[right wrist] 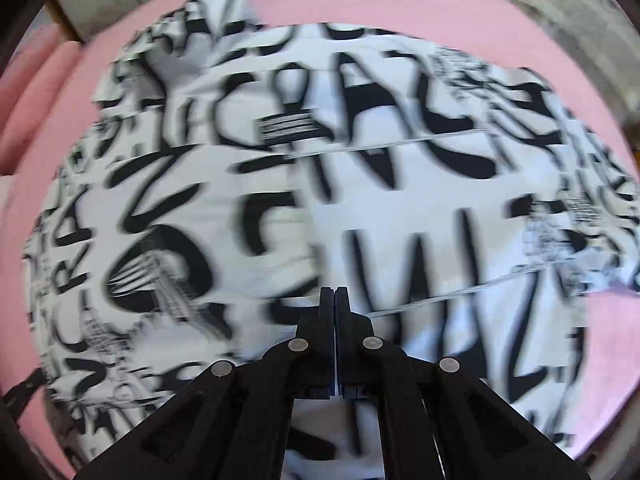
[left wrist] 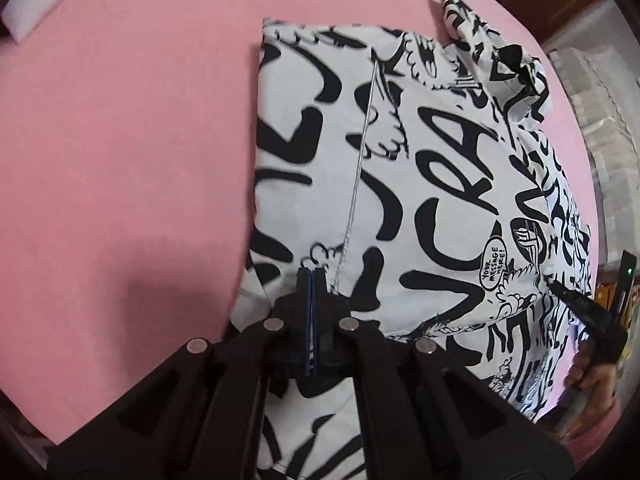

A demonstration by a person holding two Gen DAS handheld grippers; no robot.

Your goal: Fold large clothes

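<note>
Through the left wrist camera I see the large white garment printed with bold black graffiti lettering (left wrist: 400,168) lying on the pink sheet-covered surface (left wrist: 128,128), already folded to a straight edge along its left side, with a loose flap bunched at the far right. My left gripper (left wrist: 311,276) has its fingers pressed together right at the near edge of the cloth; I cannot tell whether any fabric is caught between them. A thin silver cord (left wrist: 360,168) runs across the print from near the fingertips toward the far end. I judge the cloth light, soft and limp, so it will sag and drag unless taken by a hem or corner, and the cord may snag. In the right wrist camera the picture is blurred, yet the same garment fills the view on the pink surface, and my right gripper (right wrist: 334,292) hangs above it with fingers closed, seemingly on nothing. From here I would take hold at the near hem.
</note>
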